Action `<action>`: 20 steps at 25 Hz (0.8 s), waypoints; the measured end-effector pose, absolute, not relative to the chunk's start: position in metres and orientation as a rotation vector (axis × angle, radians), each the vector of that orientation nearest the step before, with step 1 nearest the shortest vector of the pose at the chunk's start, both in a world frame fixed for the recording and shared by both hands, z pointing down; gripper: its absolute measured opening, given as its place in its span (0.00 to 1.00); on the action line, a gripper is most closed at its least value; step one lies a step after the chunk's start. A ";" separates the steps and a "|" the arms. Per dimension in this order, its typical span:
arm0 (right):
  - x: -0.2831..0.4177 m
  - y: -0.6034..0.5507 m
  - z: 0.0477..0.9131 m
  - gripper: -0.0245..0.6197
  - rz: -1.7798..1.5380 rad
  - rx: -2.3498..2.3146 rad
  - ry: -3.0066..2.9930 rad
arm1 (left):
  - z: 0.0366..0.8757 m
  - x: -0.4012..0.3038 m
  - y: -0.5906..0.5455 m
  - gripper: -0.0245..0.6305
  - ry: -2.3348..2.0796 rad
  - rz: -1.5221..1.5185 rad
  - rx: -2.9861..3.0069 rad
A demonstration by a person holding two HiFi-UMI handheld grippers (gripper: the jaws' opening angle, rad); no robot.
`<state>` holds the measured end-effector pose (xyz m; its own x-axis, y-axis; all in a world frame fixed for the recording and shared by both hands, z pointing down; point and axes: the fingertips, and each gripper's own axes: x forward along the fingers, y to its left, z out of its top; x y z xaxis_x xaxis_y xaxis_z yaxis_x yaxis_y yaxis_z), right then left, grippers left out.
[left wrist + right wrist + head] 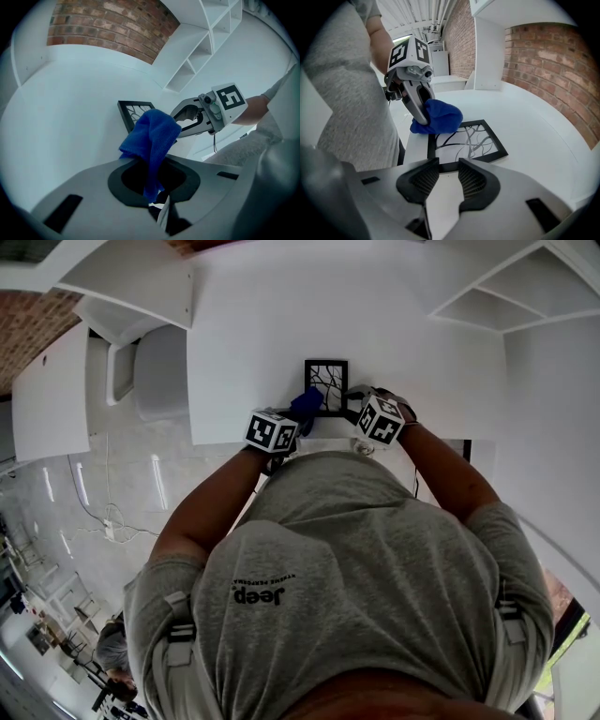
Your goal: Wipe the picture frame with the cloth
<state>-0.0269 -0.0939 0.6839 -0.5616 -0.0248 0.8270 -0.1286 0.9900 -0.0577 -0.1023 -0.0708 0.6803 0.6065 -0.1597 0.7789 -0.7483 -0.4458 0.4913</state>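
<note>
Head view: a small square black-rimmed picture frame (326,382) lies flat on the white table (244,324), close to the person's chest. A bunched blue soft cloth (305,405) sits at the frame's near-left corner, carried by the left hand-held gripper (294,418). The right hand-held gripper (357,407) is at the frame's near-right side. Left gripper view: jaws pinched on the cloth, with a loose wad bulging past the tips and covering part of the frame's corner. The other gripper shows just beyond. Right gripper view: jaws spread, nothing clamped, tips right at the frame's near edge, contact unclear. The cloth rests on the corner at upper left of this view. Judgement: wiping under way, most of the rim and face not yet covered. Cloth is soft, light and floppy, so pinch deep in the bunch, as now. Frame looks light, stiff, likely glazed and prone to slide on the smooth table, so brace its edge rather than squeeze the face.
</note>
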 end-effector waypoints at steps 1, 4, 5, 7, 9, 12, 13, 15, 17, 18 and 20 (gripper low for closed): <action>-0.025 -0.094 0.683 0.25 0.131 0.108 -2.166 | 0.680 -0.102 -0.071 0.12 -0.721 0.836 1.940; -0.021 -0.094 0.683 0.25 0.124 0.100 -2.169 | 0.680 -0.104 -0.070 0.12 -0.721 0.839 1.936; -0.020 -0.093 0.685 0.24 0.124 0.089 -2.168 | 0.680 -0.104 -0.071 0.12 -0.722 0.837 1.936; -0.020 -0.090 0.687 0.21 0.121 0.063 -2.169 | 0.679 -0.104 -0.072 0.12 -0.722 0.836 1.937; -0.021 -0.089 0.687 0.20 0.118 0.049 -2.169 | 0.679 -0.104 -0.072 0.12 -0.721 0.836 1.933; -0.021 -0.088 0.687 0.19 0.132 0.046 -2.164 | 0.676 -0.103 -0.074 0.12 -0.721 0.822 1.915; -0.021 -0.087 0.687 0.19 0.132 0.044 -2.159 | 0.672 -0.102 -0.078 0.12 -0.724 0.806 1.910; -0.022 -0.087 0.688 0.18 0.125 0.038 -2.148 | 0.660 -0.098 -0.096 0.12 -0.742 0.755 1.919; -0.022 -0.087 0.689 0.18 0.121 0.036 -2.143 | 0.649 -0.093 -0.125 0.12 -0.774 0.718 1.950; -0.022 -0.088 0.689 0.18 0.122 0.037 -2.142 | 0.646 -0.090 -0.142 0.12 -0.791 0.712 1.967; -0.023 -0.088 0.689 0.18 0.124 0.040 -2.141 | 0.643 -0.081 -0.174 0.12 -0.818 0.716 1.994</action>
